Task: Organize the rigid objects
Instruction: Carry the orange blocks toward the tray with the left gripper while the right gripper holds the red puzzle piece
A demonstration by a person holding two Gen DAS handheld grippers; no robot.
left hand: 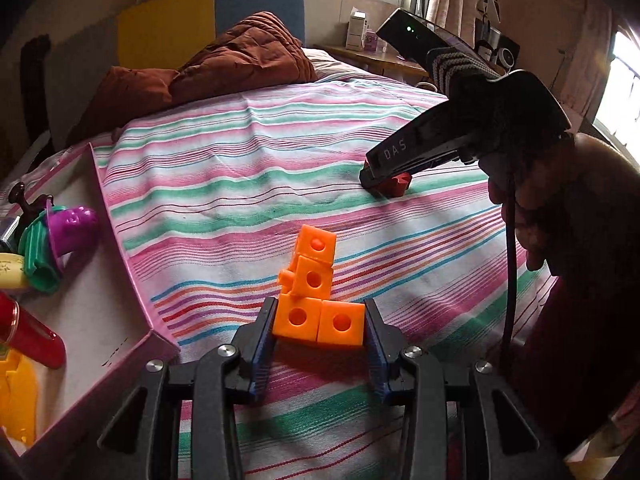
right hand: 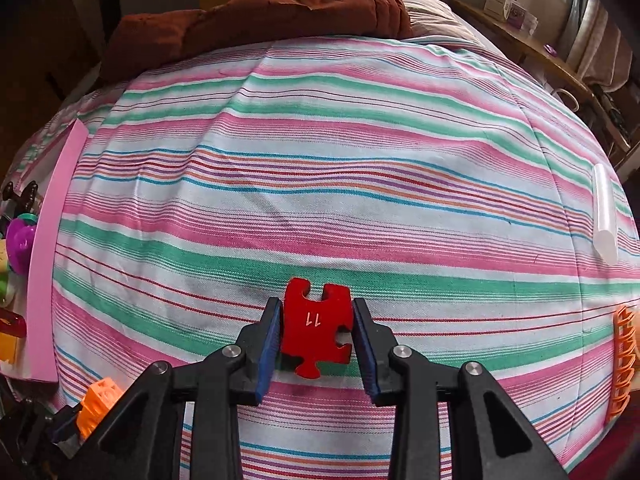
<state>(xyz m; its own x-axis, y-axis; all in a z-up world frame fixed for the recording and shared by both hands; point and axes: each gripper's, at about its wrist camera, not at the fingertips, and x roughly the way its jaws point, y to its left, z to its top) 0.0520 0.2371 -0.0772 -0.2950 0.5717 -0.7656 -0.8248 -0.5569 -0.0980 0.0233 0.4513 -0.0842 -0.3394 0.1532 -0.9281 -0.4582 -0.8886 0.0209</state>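
Puzzle piece between hand-held gripper pads

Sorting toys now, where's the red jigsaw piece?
Red jigsaw piece lies on the striped bedsheet, bottom centre in the right wrist view, between the right gripper pads.

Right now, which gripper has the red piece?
The right gripper: it straddles the red puzzle piece marked 11. The left gripper holds the orange cubes.

Black plastic left gripper, blue ribbed pads, silver screws; right gripper alike, "DAS" lettering, black cable, striped knit cuff.
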